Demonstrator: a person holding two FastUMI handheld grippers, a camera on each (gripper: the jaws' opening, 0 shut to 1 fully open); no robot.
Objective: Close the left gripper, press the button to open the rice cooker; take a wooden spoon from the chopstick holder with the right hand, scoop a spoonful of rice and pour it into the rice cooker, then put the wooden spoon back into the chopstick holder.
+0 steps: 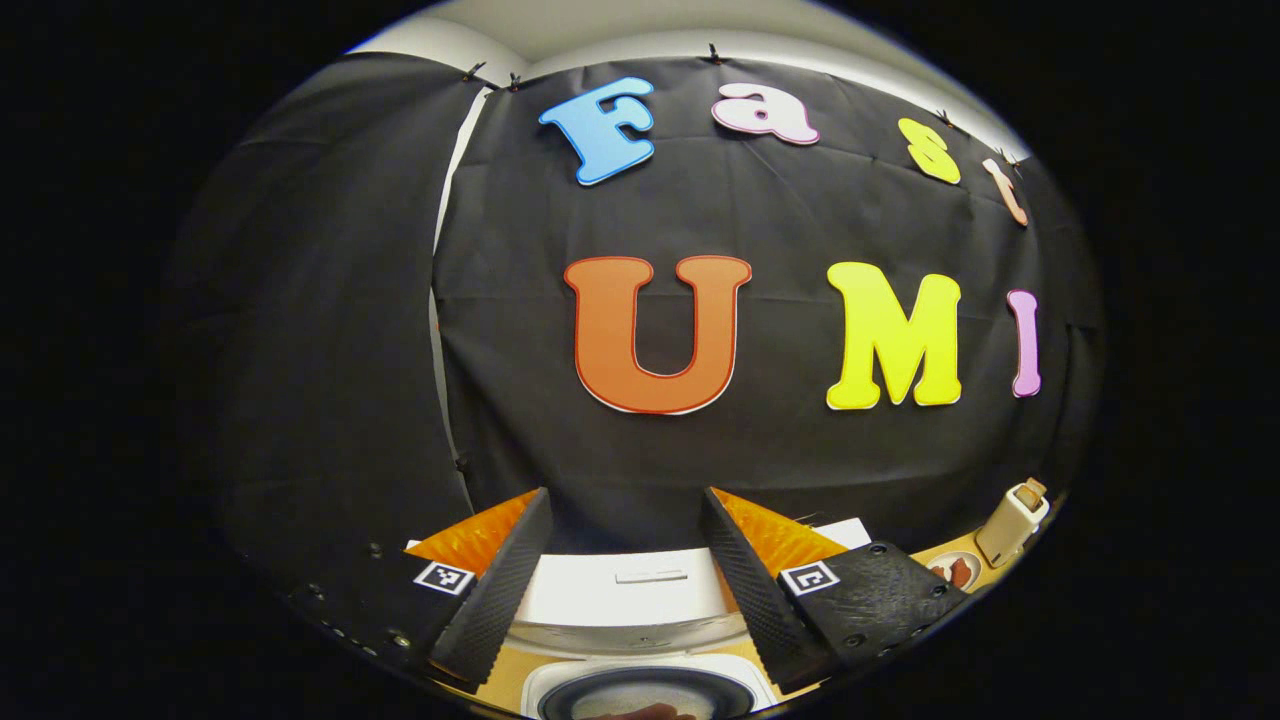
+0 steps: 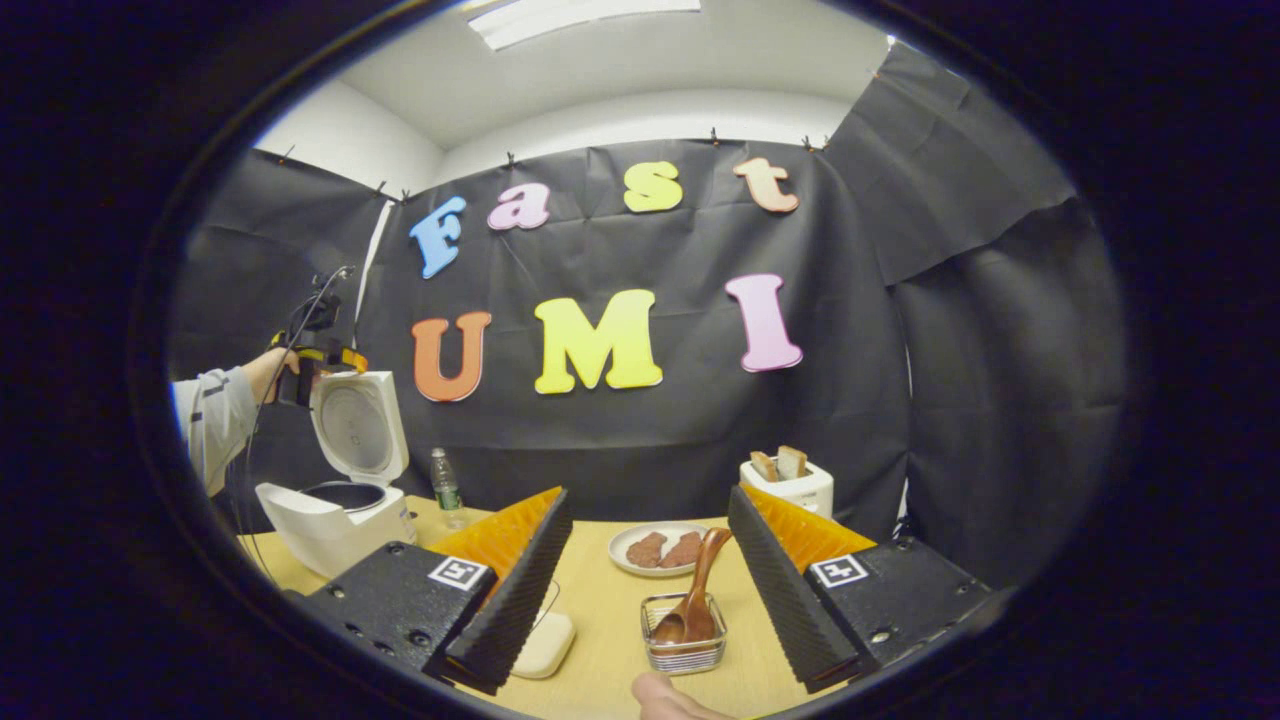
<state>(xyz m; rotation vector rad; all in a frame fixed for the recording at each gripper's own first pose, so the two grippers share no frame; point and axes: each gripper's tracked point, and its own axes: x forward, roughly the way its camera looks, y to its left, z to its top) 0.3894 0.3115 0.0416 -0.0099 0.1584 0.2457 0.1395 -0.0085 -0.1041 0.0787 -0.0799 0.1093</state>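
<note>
Lid up on rice cooker, spoon in its holder

Rice cooker (image 2: pixel 335 520) stands open at about 9 o'clock in the right gripper view, white, its lid (image 2: pixel 358 425) raised upright over the dark inner pot. Left gripper (image 2: pixel 310 365) sits far off at the top edge of that lid, held by a hand with a grey sleeve (image 2: pixel 210 415). In the left gripper view the same gripper (image 1: pixel 625 545) has its fingers spread apart with nothing between them; the cooker's lid (image 1: pixel 625 590) shows white between the fingers and the round pot opening (image 1: pixel 640 692) lies at 6 o'clock.

Right gripper (image 2: pixel 645 555) is open too, fingers wide, nothing held. Between them, low at 6 o'clock, a small wire holder (image 2: pixel 683 640) stands on the yellow table (image 2: pixel 600 610) with the wooden spoon (image 2: pixel 695 595) in it, bowl down, handle leaning toward 1 o'clock. Behind the holder, a white plate (image 2: pixel 660 549) with brown pieces of food. At 1 o'clock from the plate, a white toaster (image 2: pixel 788 483) with two slices sticking up. A small bottle (image 2: pixel 444 485) stands just beside the cooker. A pale flat block (image 2: pixel 545 643) lies near the left finger. A fingertip (image 2: pixel 665 697) shows at the bottom edge.
</note>
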